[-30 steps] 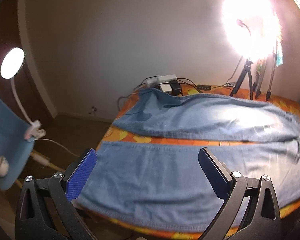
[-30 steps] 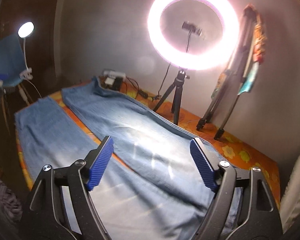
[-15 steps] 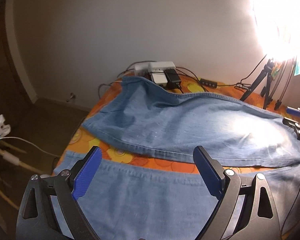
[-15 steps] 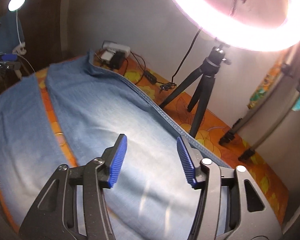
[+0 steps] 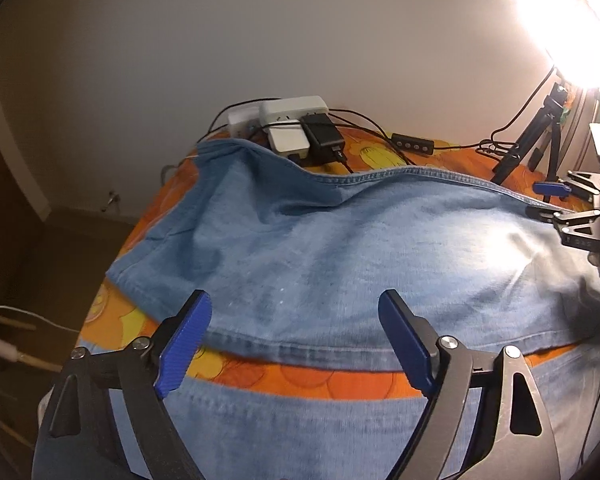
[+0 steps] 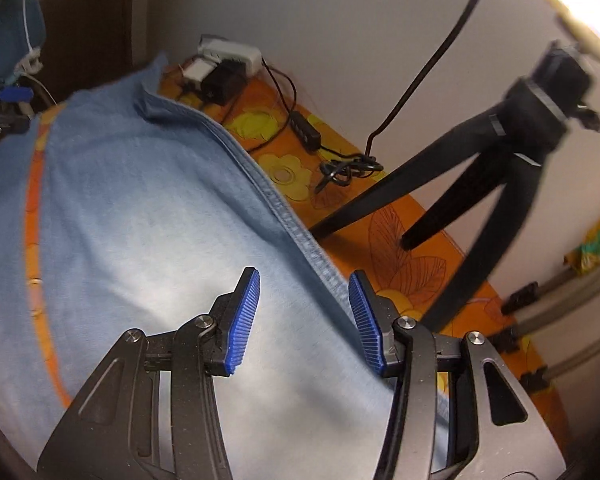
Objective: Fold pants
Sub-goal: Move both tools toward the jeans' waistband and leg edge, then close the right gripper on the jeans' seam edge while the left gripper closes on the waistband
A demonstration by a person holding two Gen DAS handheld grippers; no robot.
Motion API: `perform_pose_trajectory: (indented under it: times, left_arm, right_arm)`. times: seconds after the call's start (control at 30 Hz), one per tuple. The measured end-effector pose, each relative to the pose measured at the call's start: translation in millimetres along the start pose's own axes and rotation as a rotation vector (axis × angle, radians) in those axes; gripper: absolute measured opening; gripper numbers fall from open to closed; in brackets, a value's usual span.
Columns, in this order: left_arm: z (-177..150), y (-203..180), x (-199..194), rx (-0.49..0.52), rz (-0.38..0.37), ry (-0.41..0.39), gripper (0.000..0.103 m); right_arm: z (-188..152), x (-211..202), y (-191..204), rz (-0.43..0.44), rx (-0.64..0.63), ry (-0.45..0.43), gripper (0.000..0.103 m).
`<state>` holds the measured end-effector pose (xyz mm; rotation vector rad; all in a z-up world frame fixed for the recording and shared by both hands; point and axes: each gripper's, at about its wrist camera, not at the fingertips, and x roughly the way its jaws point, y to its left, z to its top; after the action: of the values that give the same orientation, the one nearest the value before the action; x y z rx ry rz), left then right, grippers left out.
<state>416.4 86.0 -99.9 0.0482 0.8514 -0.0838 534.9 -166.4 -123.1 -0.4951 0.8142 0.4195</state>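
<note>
1. Denim pants (image 5: 380, 248), pale blue, lay spread flat on an orange flowered cloth (image 5: 340, 380), the two legs side by side with a strip of cloth showing between them.
2. No fold was visible in either view, so I judged the task barely begun: both legs still lay at full length and nothing was doubled over.
3. The left gripper (image 5: 296, 344) hung over the gap between the legs, above the inner seam of the far leg. Its blue fingers (image 5: 184, 344) stood wide apart and were closing, with no fabric pinched between them.
4. The right gripper (image 6: 304, 316) straddled the far leg's outer seam (image 6: 284, 208), near the tripod (image 6: 460, 208). Its fingers were about half apart and closing; the seam ran between them, but the pads did not appear to press on it.
5. A power strip with plugs (image 5: 292, 128) sat at the far corner, just beyond the hem of the far leg.
6. What remained, by my reading: grip the far leg along its edges, bring it over onto the near leg, then fold the doubled legs across their length.
</note>
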Motion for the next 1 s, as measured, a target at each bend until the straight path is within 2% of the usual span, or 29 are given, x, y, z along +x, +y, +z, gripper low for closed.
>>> perform_pose_trajectory:
  times: [0.17,0.37,0.4,0.47,0.63,0.83,1.0]
  left_arm:
    - [7,1,12,0.007,-0.001,0.001,0.085]
    - [16,17,23,-0.043,0.001,0.020,0.085]
    - [17,19,25,-0.051,0.000,0.022,0.085]
    - [23,25,28,-0.081,-0.003,0.025,0.085]
    - [40,32,35,-0.127,-0.005,0.010,0.085]
    - [76,51,50,-0.240,-0.034,0.009,0.086]
    - [102,65,75,-0.366,-0.110,0.045,0.086]
  right_arm:
    - [2,21,-6,-0.027,0.002,0.031,0.049]
    - [0,35,-3,-0.043,-0.039,0.059,0.047]
    - [0,35,0,-0.047,-0.053,0.057,0.045]
    - [0,34,2,-0.049,-0.061,0.055,0.031]
    - [-3,28,7,-0.059,-0.078,0.042,0.009]
    - [-7,12,16,-0.069,-0.098,0.007,0.005]
    - [-8,-3,19,-0.069,-0.080,-0.030,0.004]
